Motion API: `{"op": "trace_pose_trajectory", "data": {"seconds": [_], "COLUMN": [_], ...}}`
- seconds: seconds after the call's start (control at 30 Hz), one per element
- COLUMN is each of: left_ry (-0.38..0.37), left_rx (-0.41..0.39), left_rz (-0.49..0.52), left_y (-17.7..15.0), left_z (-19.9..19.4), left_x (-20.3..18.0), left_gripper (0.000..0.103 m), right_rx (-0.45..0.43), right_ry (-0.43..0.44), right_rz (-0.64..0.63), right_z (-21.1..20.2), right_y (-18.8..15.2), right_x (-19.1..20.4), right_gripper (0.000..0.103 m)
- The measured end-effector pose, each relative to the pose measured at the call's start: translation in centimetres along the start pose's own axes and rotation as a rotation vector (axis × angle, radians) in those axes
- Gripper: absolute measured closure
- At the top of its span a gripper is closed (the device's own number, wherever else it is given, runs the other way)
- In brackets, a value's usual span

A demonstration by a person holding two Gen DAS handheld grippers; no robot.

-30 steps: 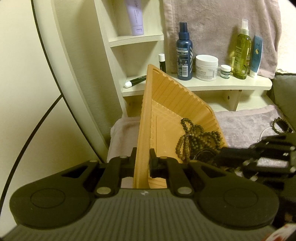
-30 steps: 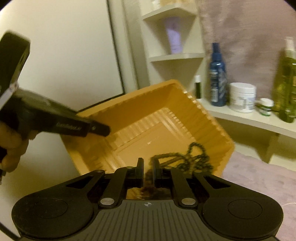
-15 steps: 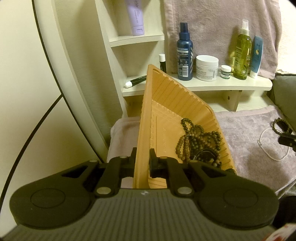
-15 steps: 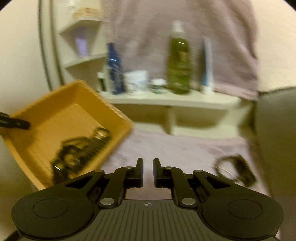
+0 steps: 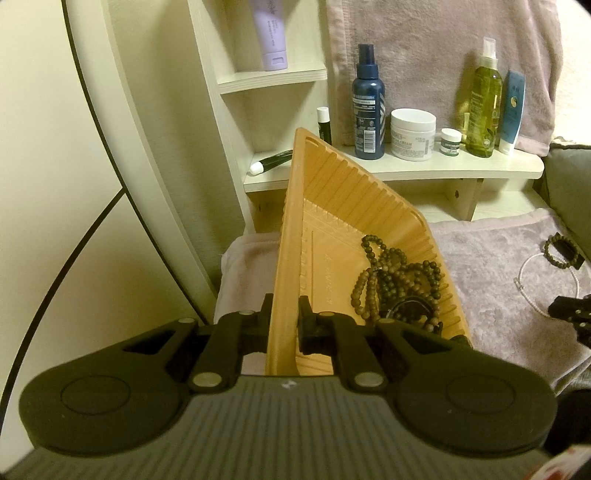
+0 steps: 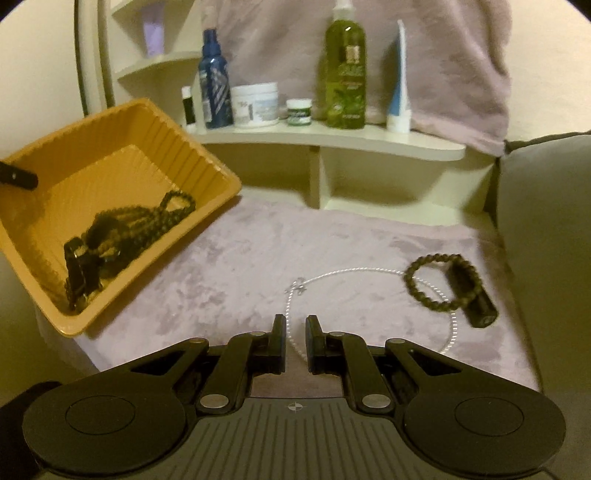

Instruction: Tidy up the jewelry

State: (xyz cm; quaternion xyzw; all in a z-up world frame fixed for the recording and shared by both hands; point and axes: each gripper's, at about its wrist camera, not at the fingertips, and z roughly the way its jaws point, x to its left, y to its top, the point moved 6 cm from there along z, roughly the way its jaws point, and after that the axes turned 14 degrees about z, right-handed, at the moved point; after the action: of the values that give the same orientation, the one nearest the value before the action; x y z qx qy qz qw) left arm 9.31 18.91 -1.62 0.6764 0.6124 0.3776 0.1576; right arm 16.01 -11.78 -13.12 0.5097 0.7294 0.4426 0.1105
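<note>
Right gripper (image 6: 295, 341) swung from the ribbed orange plastic tray (image 6: 207, 162) to the thin white chain necklace (image 6: 373, 275), fingers slightly apart. Left gripper (image 5: 283, 319) pinches the tilted tray's wall.

From my left side, the only print I can make out is on the white jar (image 5: 413, 133) on the shelf (image 5: 424, 168), where the word "CREAM" shows, with smaller lines around it too fine to read. The blue spray bottle (image 5: 368, 107) beside it carries a barcode and white lettering, and the green bottle (image 6: 345, 70), the small jar (image 5: 450, 139), the blue-and-white tube (image 5: 512, 107) and the purple tube (image 5: 271, 33) all bear labels, but none of that print is legible to me.
</note>
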Motion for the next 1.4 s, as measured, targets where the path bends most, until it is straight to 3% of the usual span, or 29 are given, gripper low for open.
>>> {"op": "trace_pose_trajectory", "data": {"seconds": [0.53,0.63,0.83,1.4], "left_ry": [-0.001,-0.001,-0.001,-0.001], "left_rx": [0.0,0.0,0.0,0.001], "left_rz": [-0.001,-0.001,-0.001,-0.001], "left_y": [0.0,0.0,0.0,0.0], "left_z": [0.1,0.1,0.1,0.1], "left_x": [0.0,0.0,0.0,0.0], "left_gripper": [0.094,0.094,0.094,0.094], "right_rx": [0.027,0.031,0.003,-0.168], "right_ry": [-0.012,-0.013,0.016,0.165], "right_rz": [-0.097,-0.092,-0.078,-0.019], "right_z": [2.4,2.3,1.1,-3.7], "right_y": [-0.4,-0.4,0.2,7.8], "right_x": [0.4,0.4,1.4,4.9], "right_gripper": [0.093,0.101,0.101,0.101]}}
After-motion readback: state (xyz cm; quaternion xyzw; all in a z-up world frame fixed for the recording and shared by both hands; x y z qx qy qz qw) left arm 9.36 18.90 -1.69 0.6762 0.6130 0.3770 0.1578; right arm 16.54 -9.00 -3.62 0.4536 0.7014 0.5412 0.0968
